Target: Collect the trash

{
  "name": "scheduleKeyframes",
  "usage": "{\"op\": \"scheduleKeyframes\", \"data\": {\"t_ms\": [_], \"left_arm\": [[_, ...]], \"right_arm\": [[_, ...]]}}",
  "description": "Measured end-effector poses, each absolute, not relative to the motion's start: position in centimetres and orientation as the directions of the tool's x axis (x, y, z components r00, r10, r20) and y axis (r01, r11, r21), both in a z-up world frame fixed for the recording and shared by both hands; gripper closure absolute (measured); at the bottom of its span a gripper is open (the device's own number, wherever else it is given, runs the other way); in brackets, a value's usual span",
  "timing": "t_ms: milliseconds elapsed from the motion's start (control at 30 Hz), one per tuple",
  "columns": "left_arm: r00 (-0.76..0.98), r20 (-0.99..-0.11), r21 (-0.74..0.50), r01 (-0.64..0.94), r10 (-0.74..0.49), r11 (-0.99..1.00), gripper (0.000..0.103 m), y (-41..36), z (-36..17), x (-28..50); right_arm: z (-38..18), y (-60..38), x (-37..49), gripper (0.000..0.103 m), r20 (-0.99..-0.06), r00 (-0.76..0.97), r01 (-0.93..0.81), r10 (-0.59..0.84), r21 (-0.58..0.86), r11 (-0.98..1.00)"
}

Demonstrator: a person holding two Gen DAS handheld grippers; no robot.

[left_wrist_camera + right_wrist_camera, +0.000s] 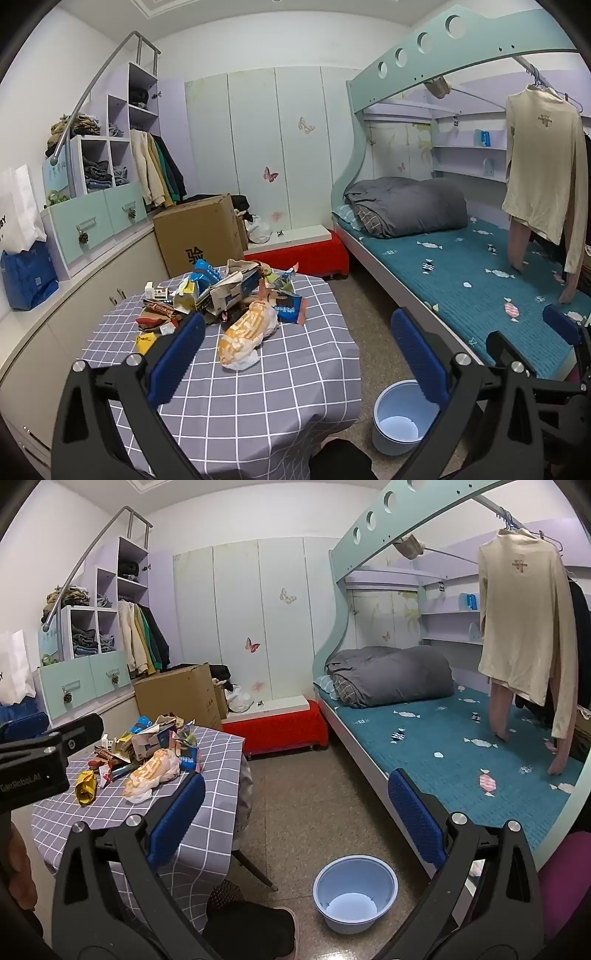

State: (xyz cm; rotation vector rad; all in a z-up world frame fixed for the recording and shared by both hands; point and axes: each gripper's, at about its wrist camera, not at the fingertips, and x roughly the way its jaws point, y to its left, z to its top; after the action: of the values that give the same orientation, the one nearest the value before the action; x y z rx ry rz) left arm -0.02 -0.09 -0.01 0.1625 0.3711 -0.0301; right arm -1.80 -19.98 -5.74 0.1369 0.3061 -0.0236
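Note:
A pile of trash (pixel 221 291) lies on the table with the grey checked cloth (pixel 258 398): torn cartons, blue wrappers, an orange and white plastic bag (pixel 245 332) and a yellow wrapper (pixel 85 792). My left gripper (pixel 298 319) hovers over the table's near edge, short of the pile, open with nothing between its blue pads. To the right of the table, my right gripper (pixel 297 781) hangs over the floor, open and holding nothing. A pale blue bin (pixel 354 890) stands on the floor below it, with nothing visible inside. The same trash pile (pixel 147 749) shows at the left of the right wrist view.
A bunk bed with a teal mattress (pixel 461 280) runs along the right, and a cream shirt (pixel 539 162) hangs over it. A cardboard box (pixel 199 232) and a red bench (pixel 303 254) stand behind the table. Cabinets (pixel 96 221) line the left wall. A person's dark-clothed leg (pixel 251 923) is beside the bin.

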Motion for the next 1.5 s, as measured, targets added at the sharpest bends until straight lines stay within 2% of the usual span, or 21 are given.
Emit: {"op": "scheduleKeyframes", "data": {"t_ms": [1500], "left_arm": [[0.928, -0.373, 0.147, 0.065, -0.005, 0.987, 0.004, -0.24, -0.83, 0.35]], "right_arm": [[-6.54, -20.32, -1.47, 0.006, -0.314, 0.949, 0.05, -0.004, 0.141, 0.989]]}}
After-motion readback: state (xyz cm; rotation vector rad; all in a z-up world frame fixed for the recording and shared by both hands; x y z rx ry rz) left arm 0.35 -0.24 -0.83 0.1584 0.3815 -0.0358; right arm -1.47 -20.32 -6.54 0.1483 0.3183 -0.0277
